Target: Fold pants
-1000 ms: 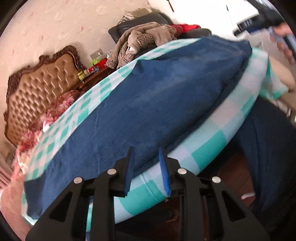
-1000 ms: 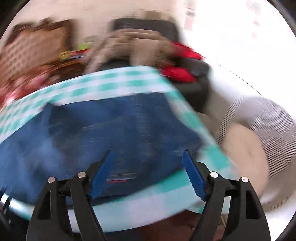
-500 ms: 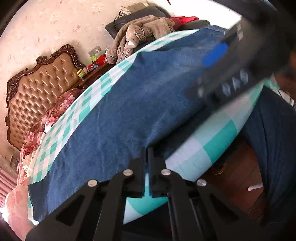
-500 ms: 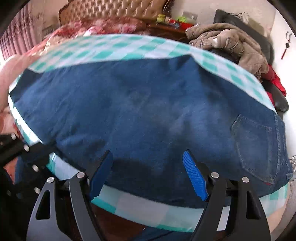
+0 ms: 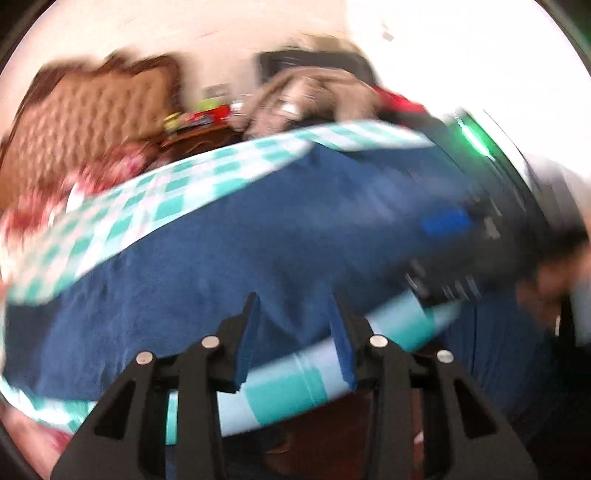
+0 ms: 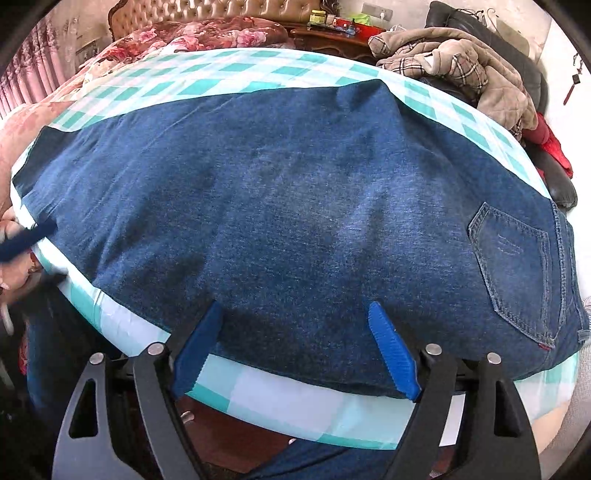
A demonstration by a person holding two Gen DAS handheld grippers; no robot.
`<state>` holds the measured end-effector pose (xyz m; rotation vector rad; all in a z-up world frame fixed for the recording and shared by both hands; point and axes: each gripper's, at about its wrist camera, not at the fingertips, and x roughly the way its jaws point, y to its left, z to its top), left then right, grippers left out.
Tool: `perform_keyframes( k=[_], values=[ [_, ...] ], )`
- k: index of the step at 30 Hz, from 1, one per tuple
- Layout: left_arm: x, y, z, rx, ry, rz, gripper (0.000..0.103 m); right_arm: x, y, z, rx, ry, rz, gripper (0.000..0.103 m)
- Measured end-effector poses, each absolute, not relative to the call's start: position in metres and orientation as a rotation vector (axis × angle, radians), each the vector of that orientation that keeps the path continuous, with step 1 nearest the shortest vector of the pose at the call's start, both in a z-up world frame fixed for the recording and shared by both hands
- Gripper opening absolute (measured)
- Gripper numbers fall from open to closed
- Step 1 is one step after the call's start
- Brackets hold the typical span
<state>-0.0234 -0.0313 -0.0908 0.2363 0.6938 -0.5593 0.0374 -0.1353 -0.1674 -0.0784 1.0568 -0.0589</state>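
Dark blue jeans [image 6: 295, 206] lie flat, folded lengthwise, on a teal-and-white checked sheet [image 6: 229, 70]; the back pocket [image 6: 513, 266] is at the right end. My right gripper [image 6: 295, 314] is open and empty, its blue pads hovering over the jeans' near edge. In the blurred left wrist view the jeans [image 5: 258, 251] fill the middle. My left gripper [image 5: 293, 306] is open and empty at their near edge. The right gripper's body [image 5: 476, 229] shows at the right in that view.
A tufted headboard [image 6: 221, 7] and floral bedding [image 6: 207, 33] lie behind. A pile of beige and plaid clothes [image 6: 461, 59] sits on a dark chair at the back right. Wooden floor [image 6: 236, 439] shows below the bed edge.
My left gripper was shut half a second ago and is now open, and its view has swung. My right gripper has stayed open and moved closer over the jeans' middle.
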Motion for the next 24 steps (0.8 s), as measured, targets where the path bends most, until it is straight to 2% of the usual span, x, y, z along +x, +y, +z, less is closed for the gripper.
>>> perform_keyframes(
  k=[5,7,9,10,11,12,15,17,20,23,24],
  values=[
    [0.032,-0.003,-0.104,-0.067,0.849,-0.472,0.041,0.039,-0.138,-0.168,-0.065,1.065,-0.059,0.082],
    [0.04,0.0,-0.113,-0.069,0.894,-0.418,0.05,0.039,-0.139,-0.169,-0.068,1.066,-0.067,0.086],
    [0.046,0.002,-0.124,-0.051,0.946,-0.359,0.068,0.039,-0.142,-0.17,-0.058,1.07,-0.069,0.088],
    [0.046,0.004,-0.126,-0.044,0.95,-0.343,0.069,0.039,-0.143,-0.17,-0.051,1.074,-0.067,0.088],
    [0.045,0.006,-0.126,-0.02,0.945,-0.329,0.082,0.039,-0.145,-0.17,-0.044,1.078,-0.06,0.089],
    [0.049,0.009,-0.127,0.019,0.953,-0.265,0.091,0.039,-0.146,-0.17,-0.046,1.084,-0.054,0.089],
    [0.052,0.017,-0.13,0.11,0.967,-0.142,0.095,0.04,-0.148,-0.159,-0.059,1.075,-0.056,0.089],
    [0.043,0.029,-0.125,0.1,0.887,-0.214,0.095,0.042,-0.148,-0.132,-0.034,0.966,-0.015,0.089],
    [0.046,0.041,-0.127,0.101,0.899,-0.246,0.095,0.066,-0.137,-0.106,-0.059,0.871,0.025,0.092],
    [0.048,0.05,-0.124,0.045,0.91,-0.315,0.095,0.106,-0.128,-0.103,-0.024,0.881,0.12,0.092],
    [0.053,0.049,-0.125,0.036,0.923,-0.329,0.09,0.118,-0.125,-0.104,-0.009,0.888,0.136,0.092]
  ],
)
